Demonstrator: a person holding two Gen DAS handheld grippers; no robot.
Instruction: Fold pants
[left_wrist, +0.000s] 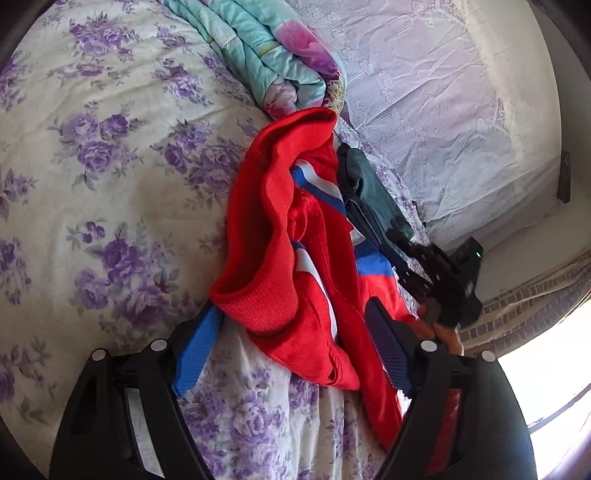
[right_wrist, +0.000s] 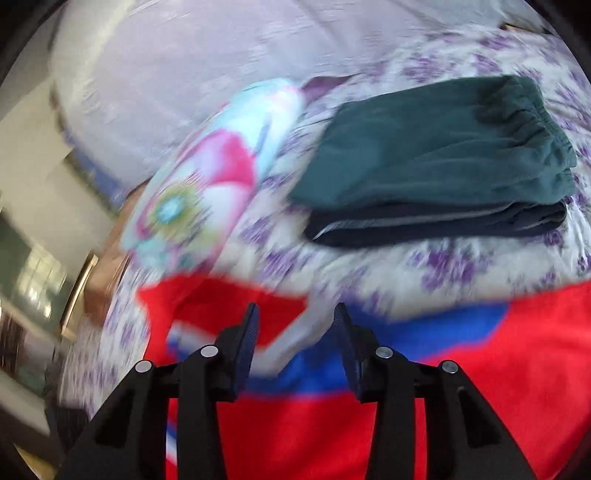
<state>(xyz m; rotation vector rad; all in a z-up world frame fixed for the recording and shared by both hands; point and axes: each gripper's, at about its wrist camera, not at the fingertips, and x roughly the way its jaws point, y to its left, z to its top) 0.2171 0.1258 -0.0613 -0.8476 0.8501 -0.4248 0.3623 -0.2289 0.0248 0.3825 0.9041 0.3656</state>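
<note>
- The red pants (left_wrist: 295, 236), striped in blue and white, lie bunched on the bed (left_wrist: 110, 155), which is covered by a cream spread printed with purple flowers.
- In the left wrist view the left gripper (left_wrist: 291, 343) stands with its blue-padded fingers (left_wrist: 195, 354) spread wide; a red ribbed cuff and a fold of the pants sit between them, but the pads are not pressed together on the cloth.
- The same view shows the right gripper (left_wrist: 417, 266) as a black frame just beside the pants on their far side, with part of the person's hand (left_wrist: 443, 332) under it; from here its fingers cannot be read.
- The right wrist view, heavily blurred, gives what the left one hides: the right gripper (right_wrist: 295, 332) has its fingers (right_wrist: 245, 347) apart, with pants cloth and bedspread showing through the gap and nothing pinched.
- That view also shows a folded stack of dark green garments (right_wrist: 436, 155) over a dark navy piece, lying flat on the bed beyond the pants and apart from them. The left view shows this stack only as a narrow dark edge (left_wrist: 369, 192) behind the red cloth.
- A rolled turquoise and pink blanket (left_wrist: 258, 55) lies at the head of the pants, touching or nearly touching the red cuff in the left view; in the right view it sits left of the green stack.
- A pale lilac lace sheet (left_wrist: 443, 110) covers the bed beyond.
</note>
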